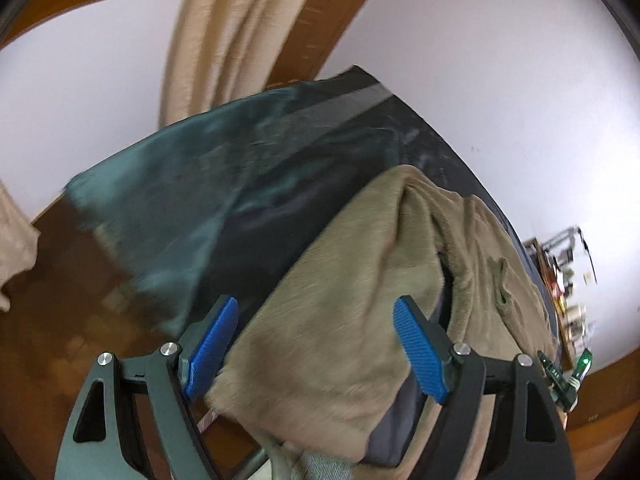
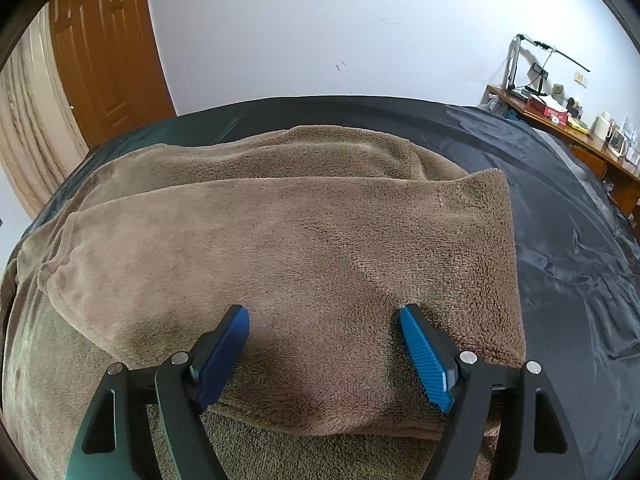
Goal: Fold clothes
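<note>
Brown plush fleece garment [image 2: 280,240]: soft, limp; folded edge below right gripper [image 2: 324,356] advised. Left gripper [image 1: 316,344]: both released, nothing clamped.

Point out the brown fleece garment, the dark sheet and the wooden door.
brown fleece garment [image 2: 304,240], right wrist view, top folded layer.
dark sheet [image 2: 568,208], right wrist view, bare stretch right of garment.
wooden door [image 2: 104,48], right wrist view, panelled face.
</note>
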A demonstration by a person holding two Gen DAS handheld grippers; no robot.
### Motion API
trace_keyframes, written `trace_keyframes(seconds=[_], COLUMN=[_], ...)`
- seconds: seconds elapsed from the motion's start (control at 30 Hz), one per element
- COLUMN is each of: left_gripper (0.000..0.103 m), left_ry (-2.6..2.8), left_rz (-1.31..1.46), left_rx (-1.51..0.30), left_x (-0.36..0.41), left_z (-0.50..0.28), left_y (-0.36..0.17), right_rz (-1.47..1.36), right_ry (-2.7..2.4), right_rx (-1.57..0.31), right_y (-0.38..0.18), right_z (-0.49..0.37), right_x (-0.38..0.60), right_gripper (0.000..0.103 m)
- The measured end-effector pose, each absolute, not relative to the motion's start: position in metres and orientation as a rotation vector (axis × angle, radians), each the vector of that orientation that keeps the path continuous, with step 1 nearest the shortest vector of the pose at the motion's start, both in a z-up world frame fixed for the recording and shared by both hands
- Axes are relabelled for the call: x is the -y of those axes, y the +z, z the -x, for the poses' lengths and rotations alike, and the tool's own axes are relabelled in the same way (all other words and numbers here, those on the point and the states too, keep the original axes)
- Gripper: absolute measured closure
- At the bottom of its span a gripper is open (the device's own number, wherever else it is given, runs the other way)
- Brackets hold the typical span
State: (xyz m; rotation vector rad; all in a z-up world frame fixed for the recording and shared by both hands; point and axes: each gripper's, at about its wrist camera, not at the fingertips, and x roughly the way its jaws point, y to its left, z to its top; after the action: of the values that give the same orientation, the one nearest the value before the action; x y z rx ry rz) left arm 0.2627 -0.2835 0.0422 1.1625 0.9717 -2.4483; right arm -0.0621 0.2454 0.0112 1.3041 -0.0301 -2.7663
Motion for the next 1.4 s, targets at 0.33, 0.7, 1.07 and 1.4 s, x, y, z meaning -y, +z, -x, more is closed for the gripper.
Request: trace_keyframes(seconds=[0.33,0.7,1.07,1.4], left_gripper=[0.02,0.02,0.02,0.087], left_ry=[-2.42,-2.402,-2.328,-2.285], left_rz=[-1.202,-1.257,-1.316,-1.24], left_rx=[-0.981,-0.989,-0.95,-0.859], left_x=[0.277,0.266,0.261,0.255], left_z=[-0.279,-0.29,-0.286,-0.291], left_y=[0.033,0.021,0.004,0.022], right_rz=[-1.297,-1.278,-1.259,-1.252], right_ry=[-2.762,-2.751,-2.742,-2.739], right_rx=[0.049,0.09,0.134,0.151], right_y=[0.012,0.012,0.013,0.013], right_z=[0.063,0.06,0.06,0.061], right_x=[-0.247,-0.251,-0.256,-0.257], right_gripper=[0.023,0.023,0.023,0.023])
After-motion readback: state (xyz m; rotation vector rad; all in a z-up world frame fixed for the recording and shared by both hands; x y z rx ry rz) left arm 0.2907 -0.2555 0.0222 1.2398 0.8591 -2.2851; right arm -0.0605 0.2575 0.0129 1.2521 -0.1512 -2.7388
